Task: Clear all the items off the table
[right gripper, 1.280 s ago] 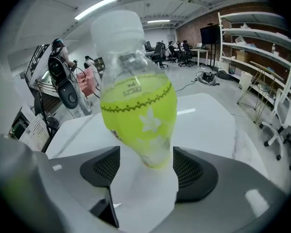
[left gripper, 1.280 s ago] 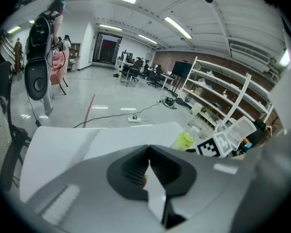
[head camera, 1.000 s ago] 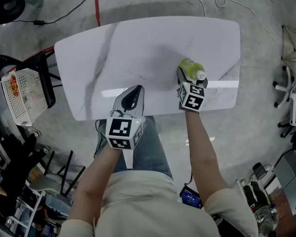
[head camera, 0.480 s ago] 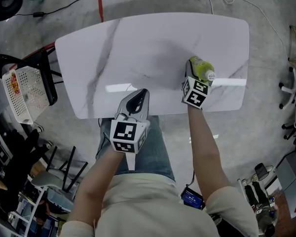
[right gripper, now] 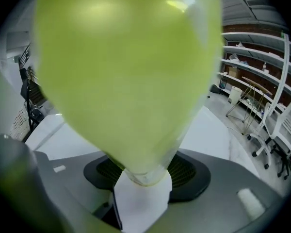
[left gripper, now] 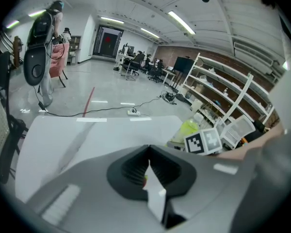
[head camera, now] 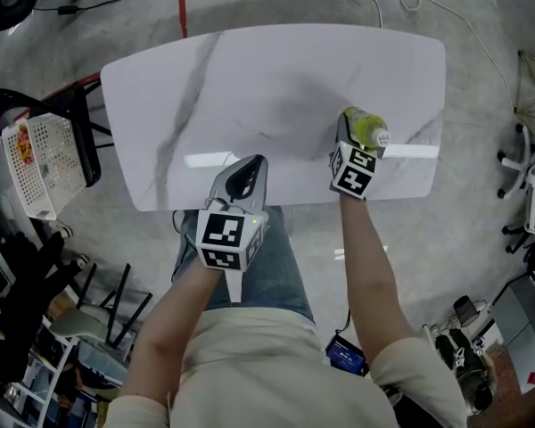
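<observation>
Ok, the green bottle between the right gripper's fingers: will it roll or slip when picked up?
The bottle looks full of green liquid, so it is probably heavy for its size. Round and apparently lying down, it may roll if nudged. The right gripper, whose fingers have just been closing around it, sits near the smooth tapering neck, so it could slip.

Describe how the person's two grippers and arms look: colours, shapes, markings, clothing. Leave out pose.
Both the left gripper and the right gripper are grey shells with black ribbed pads, each bearing a white cube printed with black square markers. The forearms are bare below short cream sleeves; blue jeans show beneath. The right gripper's jaws have just been closing, a green bottle between them.
</observation>
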`<state>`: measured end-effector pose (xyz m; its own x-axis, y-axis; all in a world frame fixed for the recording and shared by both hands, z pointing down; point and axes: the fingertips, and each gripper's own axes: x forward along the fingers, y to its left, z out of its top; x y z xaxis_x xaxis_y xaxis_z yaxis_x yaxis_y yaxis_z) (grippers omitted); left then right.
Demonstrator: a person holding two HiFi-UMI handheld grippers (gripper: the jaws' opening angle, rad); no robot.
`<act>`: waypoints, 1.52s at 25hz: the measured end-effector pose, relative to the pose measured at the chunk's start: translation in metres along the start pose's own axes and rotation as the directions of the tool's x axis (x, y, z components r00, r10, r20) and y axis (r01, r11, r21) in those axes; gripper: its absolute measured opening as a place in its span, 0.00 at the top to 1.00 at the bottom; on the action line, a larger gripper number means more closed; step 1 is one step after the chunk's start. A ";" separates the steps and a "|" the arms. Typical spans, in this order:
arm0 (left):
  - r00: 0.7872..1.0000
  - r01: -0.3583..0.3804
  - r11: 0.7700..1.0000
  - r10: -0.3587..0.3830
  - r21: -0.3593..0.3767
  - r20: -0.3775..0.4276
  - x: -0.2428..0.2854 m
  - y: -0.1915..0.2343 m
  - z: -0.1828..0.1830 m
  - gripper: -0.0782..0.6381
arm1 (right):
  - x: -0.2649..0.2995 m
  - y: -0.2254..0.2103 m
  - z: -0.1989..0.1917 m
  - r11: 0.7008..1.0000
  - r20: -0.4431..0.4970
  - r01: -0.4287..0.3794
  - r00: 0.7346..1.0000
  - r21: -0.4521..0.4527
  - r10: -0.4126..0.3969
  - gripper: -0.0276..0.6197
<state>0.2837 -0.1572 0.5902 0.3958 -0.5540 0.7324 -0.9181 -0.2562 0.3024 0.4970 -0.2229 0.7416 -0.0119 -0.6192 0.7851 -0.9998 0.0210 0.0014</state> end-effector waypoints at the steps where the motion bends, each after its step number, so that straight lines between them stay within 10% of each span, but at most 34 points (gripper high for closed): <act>1: 1.000 -0.001 1.000 0.001 -0.001 0.005 -0.003 0.000 0.001 0.88 | -0.005 0.001 0.002 1.000 0.003 -0.002 1.000 -0.006 0.002 0.54; 21: 0.990 -0.045 0.997 0.054 -0.068 0.128 -0.088 0.015 0.026 0.88 | -0.133 0.060 0.066 0.980 0.063 -0.146 0.986 -0.134 0.156 0.54; 38: 0.957 -0.098 0.984 0.135 -0.151 0.258 -0.176 0.055 0.049 0.88 | -0.234 0.177 0.112 0.866 0.086 -0.334 0.916 -0.372 0.391 0.54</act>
<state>0.1641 -0.1127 0.4475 0.2598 -0.7690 0.5841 -0.9449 -0.0778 0.3179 0.3205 -0.1621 0.4890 -0.4031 -0.6268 0.6668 -0.8553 0.5171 -0.0309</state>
